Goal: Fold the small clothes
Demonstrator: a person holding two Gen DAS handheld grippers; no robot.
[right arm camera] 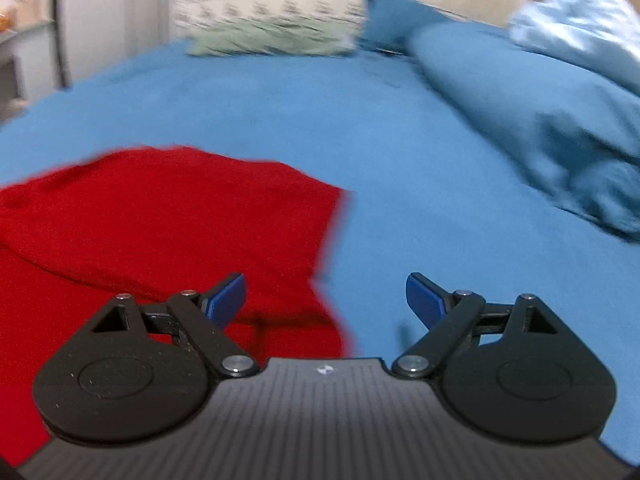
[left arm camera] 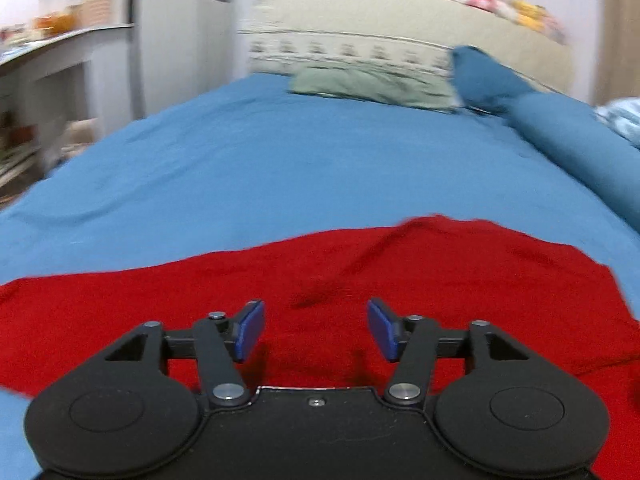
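A red garment lies spread flat on the blue sheet of the bed, at the near edge of the bed, with some soft wrinkles across it. The left gripper hangs over the middle of the cloth, and its blue fingers stand wide apart and hold nothing. The right gripper is over the right side edge of the garment, its fingers also wide apart and empty, one above the red cloth and one above the sheet. At the far edge of the bed lie a green pillow and a rolled blue blanket toward the right side.
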